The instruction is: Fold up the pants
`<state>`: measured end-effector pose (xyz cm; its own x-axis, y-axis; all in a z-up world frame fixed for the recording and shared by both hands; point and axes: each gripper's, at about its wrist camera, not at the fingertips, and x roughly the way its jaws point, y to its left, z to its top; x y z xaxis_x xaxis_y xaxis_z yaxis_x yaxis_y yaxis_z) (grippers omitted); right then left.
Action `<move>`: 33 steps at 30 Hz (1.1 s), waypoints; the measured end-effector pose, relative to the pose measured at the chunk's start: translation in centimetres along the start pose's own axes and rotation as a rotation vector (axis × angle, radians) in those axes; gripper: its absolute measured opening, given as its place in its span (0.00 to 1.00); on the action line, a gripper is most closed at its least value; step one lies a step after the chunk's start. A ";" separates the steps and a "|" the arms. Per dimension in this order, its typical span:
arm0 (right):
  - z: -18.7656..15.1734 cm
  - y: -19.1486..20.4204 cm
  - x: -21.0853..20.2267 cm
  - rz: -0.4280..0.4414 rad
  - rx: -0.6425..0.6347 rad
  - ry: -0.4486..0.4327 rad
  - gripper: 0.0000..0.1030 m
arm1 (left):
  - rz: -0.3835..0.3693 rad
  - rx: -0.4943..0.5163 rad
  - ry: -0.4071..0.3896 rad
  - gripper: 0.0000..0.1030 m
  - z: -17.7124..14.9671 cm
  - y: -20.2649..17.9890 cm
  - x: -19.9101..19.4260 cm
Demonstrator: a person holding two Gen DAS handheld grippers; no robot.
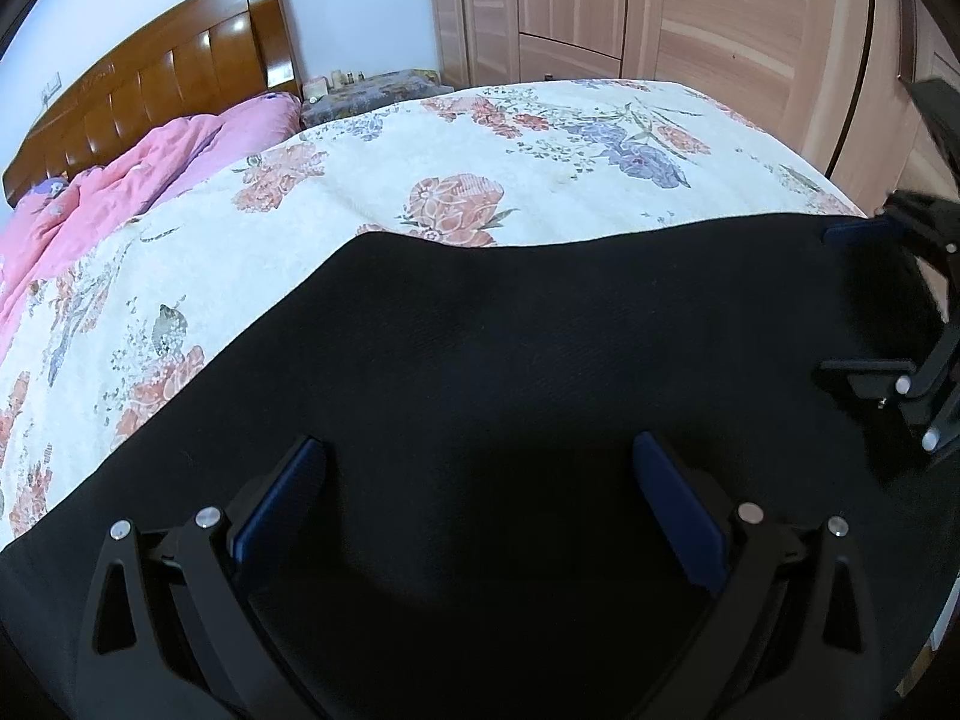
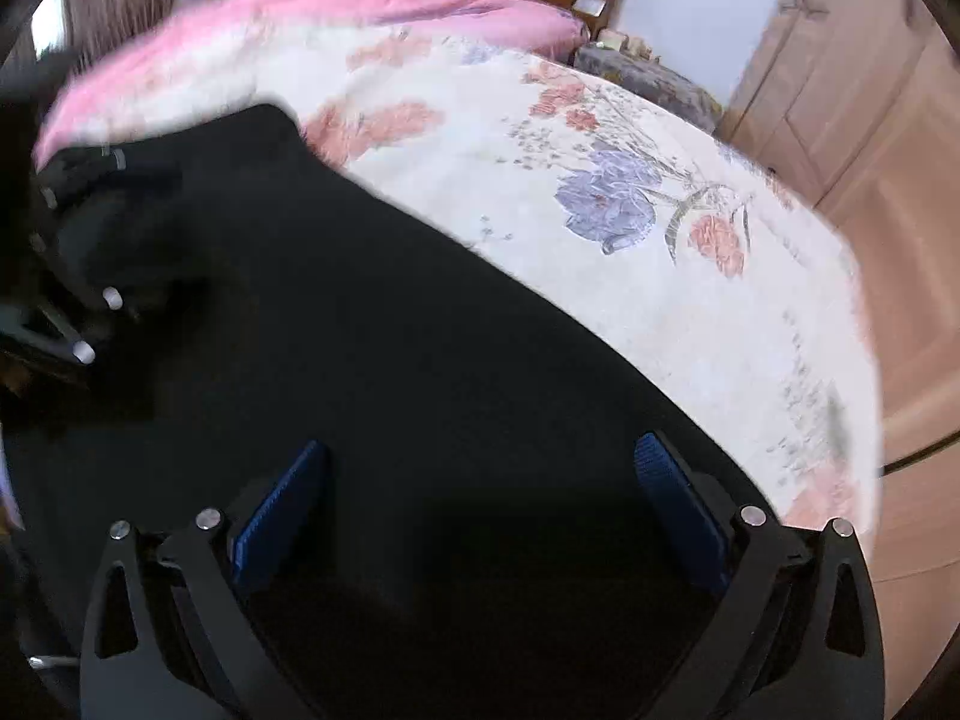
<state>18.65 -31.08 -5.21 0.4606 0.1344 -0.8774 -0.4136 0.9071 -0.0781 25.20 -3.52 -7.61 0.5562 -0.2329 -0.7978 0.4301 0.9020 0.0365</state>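
Note:
Black pants (image 1: 510, 348) lie spread flat on the floral bed cover, filling the lower half of both views (image 2: 336, 360). My left gripper (image 1: 480, 480) hovers just above the dark cloth, open, its blue pads wide apart with nothing between them. My right gripper (image 2: 480, 480) is likewise open over the pants near their right edge. The right gripper (image 1: 864, 300) also shows at the far right of the left wrist view, open. At the left edge of the right wrist view the left gripper's black frame (image 2: 78, 252) appears, blurred.
The bed cover (image 1: 480, 144) is white with red and purple flowers. A pink quilt (image 1: 120, 180) is bunched by the wooden headboard (image 1: 168, 78). A covered nightstand (image 1: 366, 90) stands beyond the bed, and wooden wardrobe doors (image 1: 690, 12) line the far wall.

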 end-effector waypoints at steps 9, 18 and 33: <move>1.0 -0.1 0.6 -0.162 0.061 0.043 0.95 | -0.015 -0.031 0.003 0.99 0.0 1.1 -1.0; 6.8 14.6 -0.4 0.008 -0.156 -0.099 0.95 | 0.149 -0.304 -0.037 0.98 -7.1 17.3 -9.8; 3.2 15.0 1.8 0.097 -0.168 0.137 0.95 | 0.199 -0.452 0.027 0.99 -18.4 25.9 -11.2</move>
<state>15.78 -15.92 -6.42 0.3056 0.1521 -0.9399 -0.5808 0.8120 -0.0575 17.07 29.17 -8.76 0.5747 -0.0357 -0.8176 -0.0379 0.9968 -0.0702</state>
